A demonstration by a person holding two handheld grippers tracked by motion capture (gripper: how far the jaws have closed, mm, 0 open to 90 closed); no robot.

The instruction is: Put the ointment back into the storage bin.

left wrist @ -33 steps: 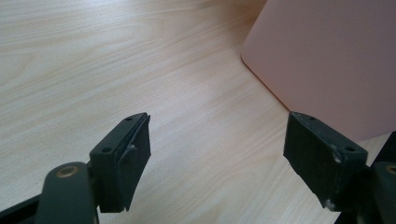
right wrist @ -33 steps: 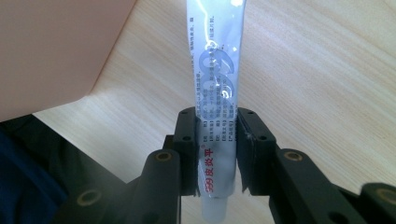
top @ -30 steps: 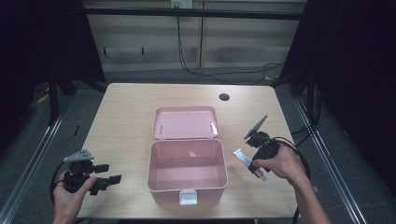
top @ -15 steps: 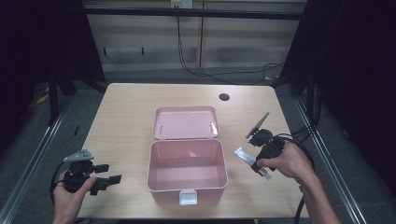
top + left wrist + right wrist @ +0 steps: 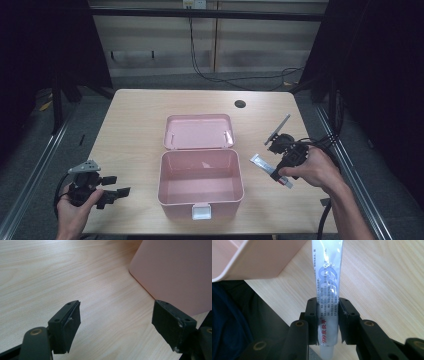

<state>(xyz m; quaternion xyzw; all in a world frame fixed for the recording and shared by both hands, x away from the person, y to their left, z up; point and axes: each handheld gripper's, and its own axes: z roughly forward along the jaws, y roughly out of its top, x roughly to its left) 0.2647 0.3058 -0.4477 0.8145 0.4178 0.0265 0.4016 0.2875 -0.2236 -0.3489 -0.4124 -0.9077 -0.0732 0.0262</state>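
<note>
At the left edge of the pale wooden table (image 5: 135, 125), the left gripper (image 5: 107, 192) rests in the person's hand, its jaws spread wide and empty. The open pink plastic box (image 5: 201, 182) sits mid-table, lid laid back. To its right, the right gripper (image 5: 327, 322) clamps a white printed ointment tube (image 5: 327, 287) just beside the box.
</note>
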